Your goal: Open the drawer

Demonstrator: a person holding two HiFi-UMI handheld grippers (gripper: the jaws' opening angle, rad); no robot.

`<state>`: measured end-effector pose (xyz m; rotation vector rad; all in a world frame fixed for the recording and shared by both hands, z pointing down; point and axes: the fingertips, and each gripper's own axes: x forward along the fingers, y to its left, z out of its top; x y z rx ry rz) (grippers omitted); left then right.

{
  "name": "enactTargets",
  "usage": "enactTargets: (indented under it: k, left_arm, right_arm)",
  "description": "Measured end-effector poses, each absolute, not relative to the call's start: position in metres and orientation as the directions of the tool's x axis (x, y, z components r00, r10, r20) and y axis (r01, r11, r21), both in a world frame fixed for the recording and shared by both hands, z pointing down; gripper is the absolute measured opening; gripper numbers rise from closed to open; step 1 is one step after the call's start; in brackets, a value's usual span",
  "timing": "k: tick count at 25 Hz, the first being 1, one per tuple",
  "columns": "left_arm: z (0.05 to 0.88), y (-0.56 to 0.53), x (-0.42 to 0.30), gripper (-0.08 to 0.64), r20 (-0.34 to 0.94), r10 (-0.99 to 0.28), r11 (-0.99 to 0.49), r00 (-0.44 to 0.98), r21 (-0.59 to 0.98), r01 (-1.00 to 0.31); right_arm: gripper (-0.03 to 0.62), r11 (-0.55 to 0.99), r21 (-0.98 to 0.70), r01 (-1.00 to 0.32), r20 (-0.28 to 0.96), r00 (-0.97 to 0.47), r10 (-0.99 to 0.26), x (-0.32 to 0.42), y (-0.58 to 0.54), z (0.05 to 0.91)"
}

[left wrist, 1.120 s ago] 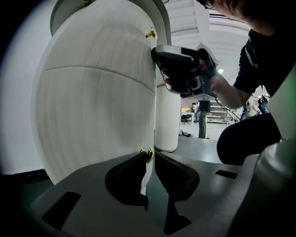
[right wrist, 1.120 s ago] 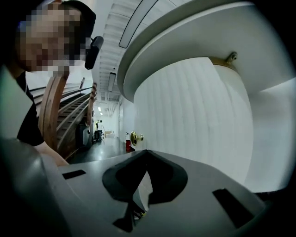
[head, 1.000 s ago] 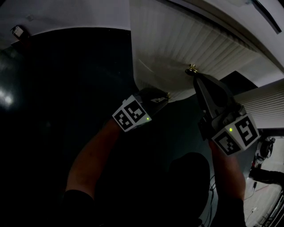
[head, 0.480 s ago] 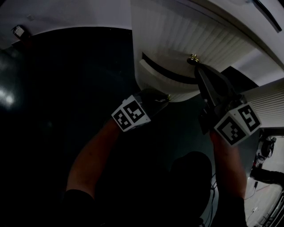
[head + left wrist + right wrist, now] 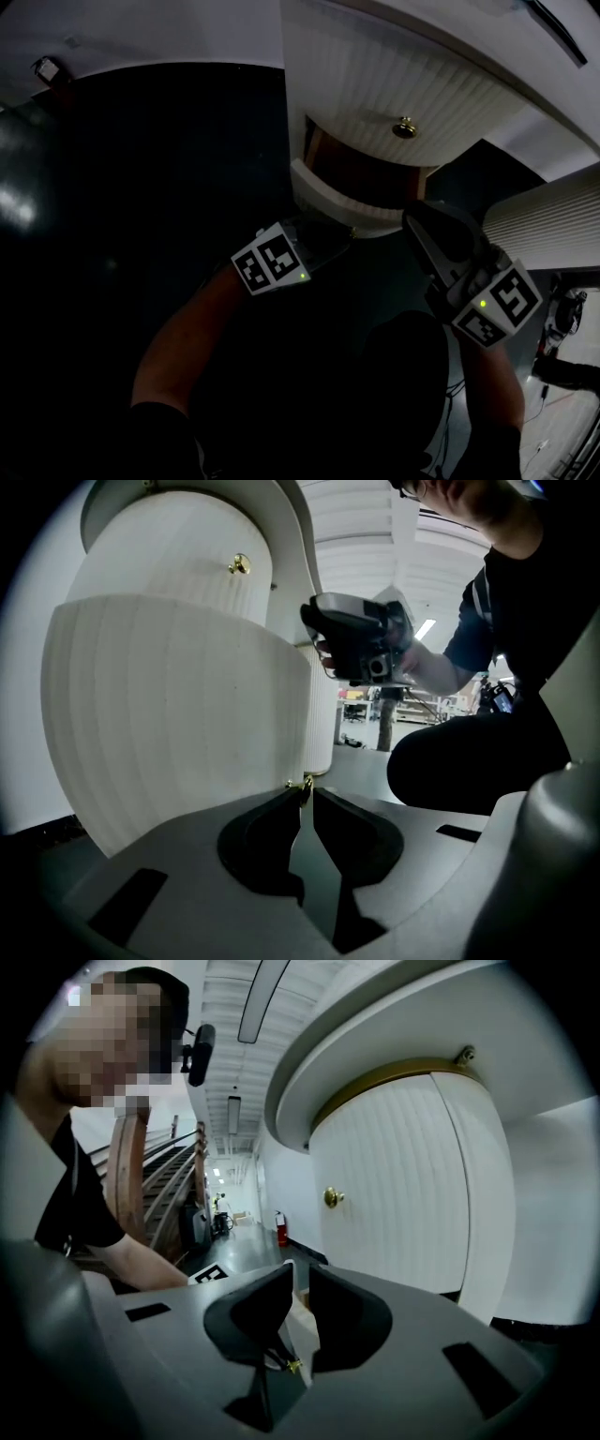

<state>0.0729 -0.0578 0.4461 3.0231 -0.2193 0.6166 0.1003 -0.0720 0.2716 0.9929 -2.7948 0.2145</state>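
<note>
Drawer [image 5: 342, 199] now slid out of the white ribbed cabinet [image 5: 375, 75], and the right tongs [image 5: 300, 1283] are back off the upper knob [image 5: 405, 126].
Nearest, the left tongs [image 5: 305, 794] are clamped on the drawer's small brass knob [image 5: 305, 783]. 1 second ago its curved front sat flush; now a dark, wood-sided gap shows behind it. The right tongs, closed on nothing, were up at the upper knob and now hang just right of the drawer. Farther off, that knob stands free. I judge the drawer partly open, so a little more pull should finish it.
</note>
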Motion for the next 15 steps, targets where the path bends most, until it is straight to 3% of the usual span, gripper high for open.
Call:
enactTargets:
  k: [8, 15]
  left_arm:
    - [0.443, -0.032, 0.063, 0.052, 0.410, -0.114, -0.989, 0.905, 0.035, -0.140]
    - [0.443, -0.009, 0.055, 0.052, 0.418, -0.103, -0.990, 0.903, 0.043, -0.132]
  right_arm:
    - [0.018, 0.887, -0.114, -0.447, 0.249, -0.877, -0.410, 0.084, -0.016, 0.328]
    - [0.018, 0.881, -0.196, -0.432, 0.178, -0.899, -0.401, 0.088, 0.008, 0.326]
